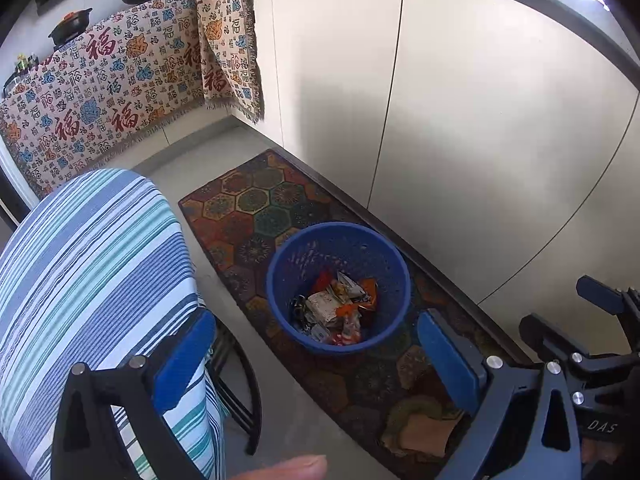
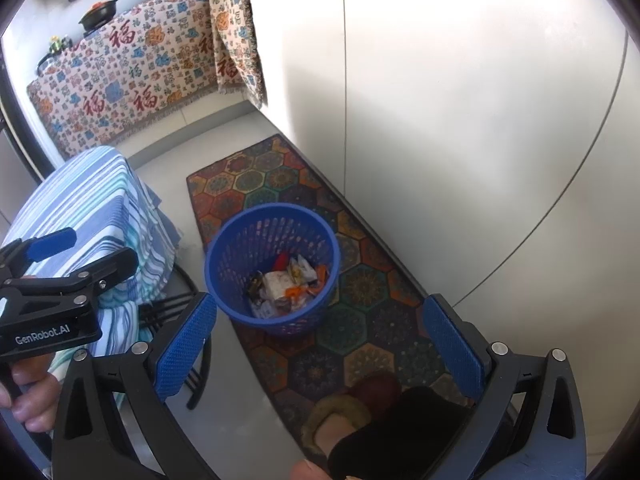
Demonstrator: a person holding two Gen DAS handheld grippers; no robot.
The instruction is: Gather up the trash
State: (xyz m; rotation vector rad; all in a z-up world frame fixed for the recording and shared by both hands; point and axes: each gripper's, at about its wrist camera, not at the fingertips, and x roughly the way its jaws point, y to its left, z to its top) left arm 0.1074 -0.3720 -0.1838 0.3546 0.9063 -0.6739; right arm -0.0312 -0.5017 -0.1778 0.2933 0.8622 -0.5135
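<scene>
Blue bin (image 1: pixel 338 286) on the rug (image 1: pixel 256 216), wrappers (image 1: pixel 334 308) inside; what they are is unreadable. Left tool (image 1: pixel 316 356) and right tool (image 2: pixel 316 344) both spread apart, empty, above the bin. Striped bench (image 1: pixel 88 280) cut off at left.

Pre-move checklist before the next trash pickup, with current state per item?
1. Left gripper empty, jaws wide apart: ok.
2. Right gripper empty, jaws wide apart: ok.
3. Blue basket upright on the patterned rug: ok.
4. Basket has room: wrappers cover only the bottom: ok.
5. Next trash piece located: none visible on the rug, the floor or the striped cloth: cannot tell.
6. Path clear: slippered foot stands on the rug near the basket: not ok.
</scene>
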